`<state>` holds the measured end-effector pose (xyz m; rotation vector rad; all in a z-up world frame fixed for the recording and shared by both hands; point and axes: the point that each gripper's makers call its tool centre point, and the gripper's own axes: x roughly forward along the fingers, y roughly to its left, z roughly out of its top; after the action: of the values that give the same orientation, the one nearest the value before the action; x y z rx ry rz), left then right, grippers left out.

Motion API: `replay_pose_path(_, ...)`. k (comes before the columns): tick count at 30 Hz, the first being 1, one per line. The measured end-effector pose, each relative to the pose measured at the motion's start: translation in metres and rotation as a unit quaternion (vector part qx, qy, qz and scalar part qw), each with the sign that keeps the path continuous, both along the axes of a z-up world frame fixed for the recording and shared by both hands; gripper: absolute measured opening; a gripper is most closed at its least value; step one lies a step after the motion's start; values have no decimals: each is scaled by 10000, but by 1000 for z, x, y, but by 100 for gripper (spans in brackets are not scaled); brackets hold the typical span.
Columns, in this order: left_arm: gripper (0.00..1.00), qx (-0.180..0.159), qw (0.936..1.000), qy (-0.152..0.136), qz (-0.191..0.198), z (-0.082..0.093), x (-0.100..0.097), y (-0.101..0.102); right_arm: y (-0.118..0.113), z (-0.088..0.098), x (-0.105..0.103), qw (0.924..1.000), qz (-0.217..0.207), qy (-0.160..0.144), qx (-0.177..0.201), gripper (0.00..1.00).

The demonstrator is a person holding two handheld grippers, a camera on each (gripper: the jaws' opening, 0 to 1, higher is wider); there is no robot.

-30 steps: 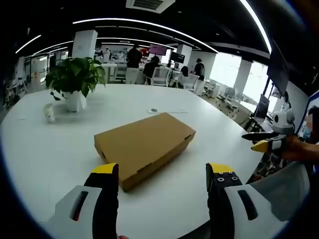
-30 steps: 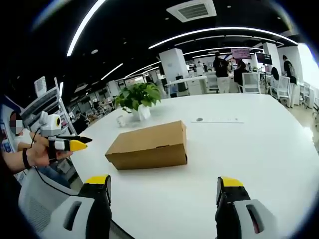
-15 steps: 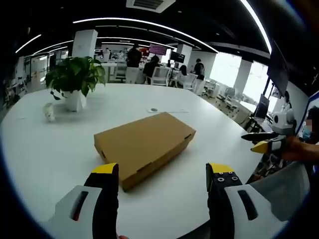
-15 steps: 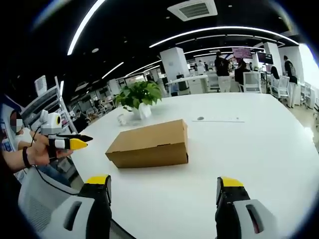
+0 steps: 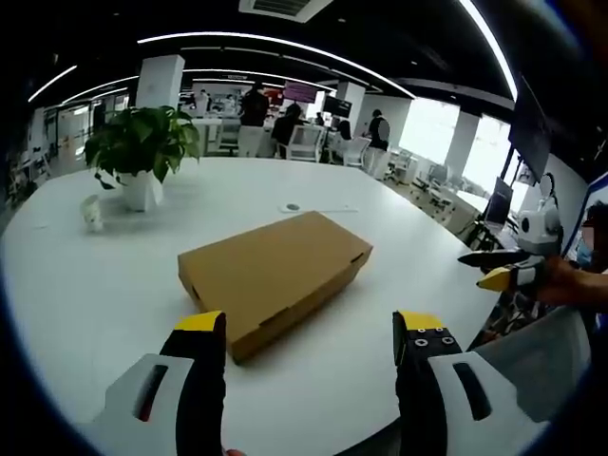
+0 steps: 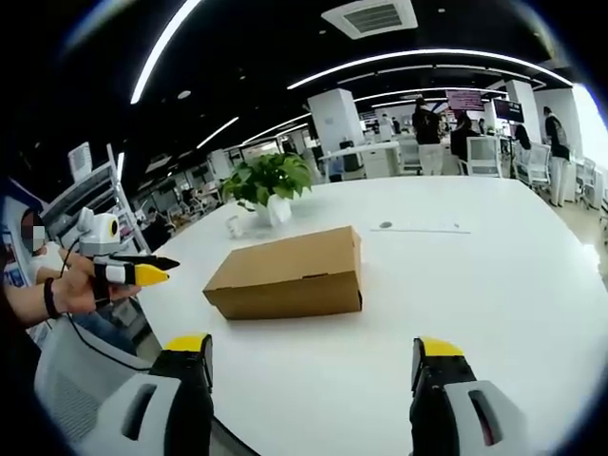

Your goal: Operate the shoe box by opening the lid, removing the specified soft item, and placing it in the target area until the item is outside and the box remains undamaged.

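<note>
**Closed shoe box on the white table, both grippers held back**

The brown cardboard shoe box was seen lying flat on the white table, its lid shut, near the table's near edge. It was approached by neither tool. The left gripper was held short of the box, jaws spread wide and nothing gripped between them. The right gripper was likewise held apart from the box, jaws wide and empty. A potted plant and a small white cup were set well beyond the box.
</note>
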<state>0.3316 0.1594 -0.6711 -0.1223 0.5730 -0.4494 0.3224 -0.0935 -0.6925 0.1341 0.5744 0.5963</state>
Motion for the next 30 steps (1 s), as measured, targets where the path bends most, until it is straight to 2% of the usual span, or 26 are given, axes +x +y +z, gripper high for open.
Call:
replay_pose_path(5,75,82,9999,36,-99,-1,1,1,7,1,7,9999,104,-13,-3,85)
replay_pose_path(13,74,29,10000,65,-33,-4,11,14,21,0,24,9994,333,-58,-67,84)
replay_pose_path(24,74,101,9996,247,-48,-28,32,26,46,-19,60,9976,666,17,-181,82)
replay_pose_path(30,73,119,9993,346,-15,-42,38,29,57,-33,86,9967,782,57,-213,81)
